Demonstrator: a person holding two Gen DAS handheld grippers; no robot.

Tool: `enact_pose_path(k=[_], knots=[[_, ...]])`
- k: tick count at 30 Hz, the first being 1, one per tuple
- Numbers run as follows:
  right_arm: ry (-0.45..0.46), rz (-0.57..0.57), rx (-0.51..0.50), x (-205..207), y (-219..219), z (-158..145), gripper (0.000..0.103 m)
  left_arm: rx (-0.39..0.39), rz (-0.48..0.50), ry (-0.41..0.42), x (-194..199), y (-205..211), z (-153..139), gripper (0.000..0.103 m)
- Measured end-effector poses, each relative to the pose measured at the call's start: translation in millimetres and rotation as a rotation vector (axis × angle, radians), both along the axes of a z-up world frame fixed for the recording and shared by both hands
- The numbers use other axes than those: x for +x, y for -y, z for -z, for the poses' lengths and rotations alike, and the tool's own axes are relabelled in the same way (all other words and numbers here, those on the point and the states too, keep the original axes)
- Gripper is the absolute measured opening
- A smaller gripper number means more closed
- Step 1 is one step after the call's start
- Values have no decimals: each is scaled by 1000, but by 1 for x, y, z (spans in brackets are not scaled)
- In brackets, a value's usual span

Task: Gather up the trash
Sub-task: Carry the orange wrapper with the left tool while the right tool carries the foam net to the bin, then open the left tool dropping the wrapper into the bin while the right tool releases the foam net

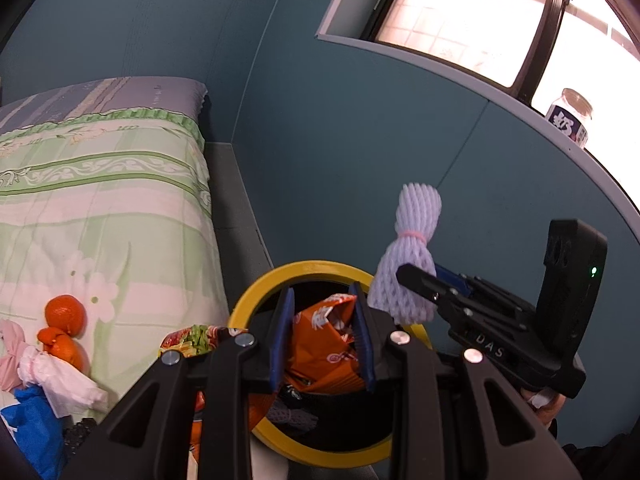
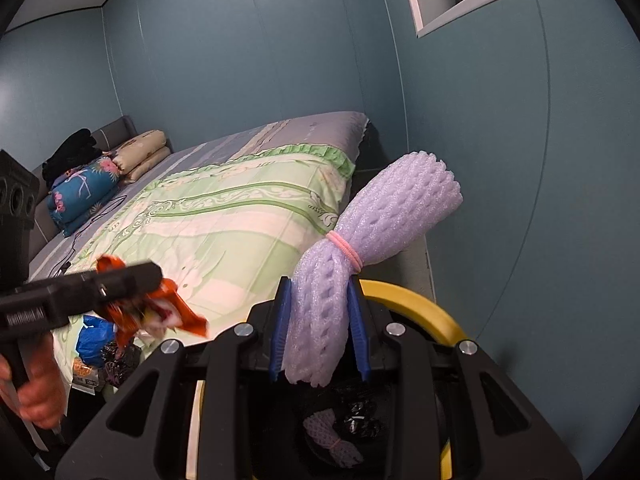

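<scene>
Over the yellow-rimmed bin (image 1: 256, 300) beside the bed (image 1: 100, 200), left tongs (image 1: 322, 344) pinch a light, crinkly orange wrapper (image 1: 324, 344) mid-body, right tongs (image 2: 320, 332) pinch a soft, springy foam net bundle (image 2: 360, 248) below its band; both probably crush easily, slip little.

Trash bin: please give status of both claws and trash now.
Left claw shut on orange wrapper. Right claw shut on foam net bundle. Both above yellow-rimmed bin; nothing blocking.
</scene>
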State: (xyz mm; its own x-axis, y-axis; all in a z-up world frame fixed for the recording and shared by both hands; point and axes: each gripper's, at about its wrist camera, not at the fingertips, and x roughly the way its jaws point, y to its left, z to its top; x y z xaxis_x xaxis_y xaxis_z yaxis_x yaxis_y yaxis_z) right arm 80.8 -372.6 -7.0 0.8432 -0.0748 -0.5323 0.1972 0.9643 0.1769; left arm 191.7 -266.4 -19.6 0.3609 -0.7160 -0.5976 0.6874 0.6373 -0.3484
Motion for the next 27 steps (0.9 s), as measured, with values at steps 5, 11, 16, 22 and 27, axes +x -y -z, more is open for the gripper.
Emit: enact_pose_path(k=[5, 11, 16, 22, 27], knots=[[2, 21, -15, 0, 3, -6, 27, 14, 40, -12, -8, 18, 9, 27], [20, 39, -14, 0, 12, -14, 27, 28, 70, -31, -14, 30, 18, 27], [33, 43, 2, 3, 22, -21, 29, 25, 88, -43, -17, 38, 21, 29], [36, 44, 7, 6, 24, -26, 31, 30, 91, -44, -16, 41, 26, 33], [39, 44, 13, 7, 23, -28, 36, 31, 92, -42, -18, 36, 28, 41]])
